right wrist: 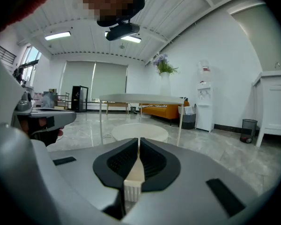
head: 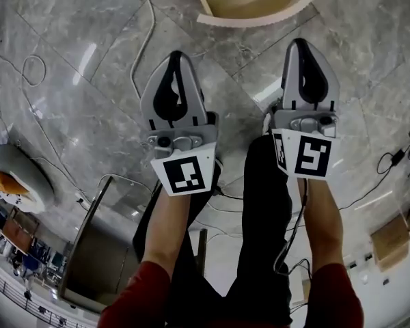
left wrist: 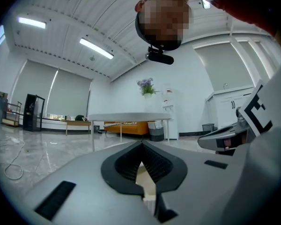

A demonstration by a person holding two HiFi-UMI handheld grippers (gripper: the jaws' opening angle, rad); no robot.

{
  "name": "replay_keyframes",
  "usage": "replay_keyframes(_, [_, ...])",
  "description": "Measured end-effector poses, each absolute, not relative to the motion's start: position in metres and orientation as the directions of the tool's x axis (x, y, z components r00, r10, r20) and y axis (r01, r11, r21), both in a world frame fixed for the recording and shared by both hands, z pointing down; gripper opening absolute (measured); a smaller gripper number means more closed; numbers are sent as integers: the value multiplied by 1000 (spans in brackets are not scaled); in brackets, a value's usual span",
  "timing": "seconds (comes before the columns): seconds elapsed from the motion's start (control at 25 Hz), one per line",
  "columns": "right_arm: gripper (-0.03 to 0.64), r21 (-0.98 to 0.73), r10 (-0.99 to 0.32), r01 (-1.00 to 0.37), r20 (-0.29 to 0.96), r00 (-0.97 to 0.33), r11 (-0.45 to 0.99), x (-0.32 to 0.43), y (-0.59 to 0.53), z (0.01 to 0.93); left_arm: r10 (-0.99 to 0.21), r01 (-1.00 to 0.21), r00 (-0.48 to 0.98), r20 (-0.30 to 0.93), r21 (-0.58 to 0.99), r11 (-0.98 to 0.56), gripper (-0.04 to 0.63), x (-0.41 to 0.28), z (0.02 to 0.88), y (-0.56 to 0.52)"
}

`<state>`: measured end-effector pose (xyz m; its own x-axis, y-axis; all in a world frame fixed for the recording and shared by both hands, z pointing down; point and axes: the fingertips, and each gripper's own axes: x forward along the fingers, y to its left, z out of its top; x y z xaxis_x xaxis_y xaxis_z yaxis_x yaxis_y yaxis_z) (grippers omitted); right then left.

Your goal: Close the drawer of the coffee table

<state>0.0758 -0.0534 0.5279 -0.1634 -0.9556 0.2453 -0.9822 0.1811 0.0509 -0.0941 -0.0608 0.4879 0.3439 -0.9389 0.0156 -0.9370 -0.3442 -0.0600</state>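
A glossy grey marble floor (head: 68,60) was crossed by loose cables (head: 140,53). White walls (right wrist: 225,64) and a ribbed white ceiling (left wrist: 65,13) were lit by strip lights (left wrist: 96,48). The far end was filled by pale drawn blinds (right wrist: 93,86). An orange sofa (right wrist: 166,110), a water dispenser (right wrist: 204,107) and a white cabinet (right wrist: 276,102) were ranged along the wall.

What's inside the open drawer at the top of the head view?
The drawer shows only a bare beige bottom, and nothing lies in the visible part. Its back runs past the picture's top edge, so that part cannot be checked.
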Motion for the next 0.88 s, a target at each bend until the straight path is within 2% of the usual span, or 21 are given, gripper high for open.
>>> replay_keyframes(0.48, [28, 9, -950, -981, 250, -186, 194, 93, -41, 728, -942, -940, 333, -39, -97, -328, 14, -74, 665, -47])
replay_keyframes(0.76, [28, -3, -956, -982, 228, -184, 188, 95, -43, 776, -951, -951, 301, -71, -91, -294, 14, -75, 717, -44])
replay_keyframes(0.88, [28, -20, -953, -981, 236, -191, 192, 94, -45, 783, -955, -953, 294, -43, -95, -289, 14, -78, 729, -41])
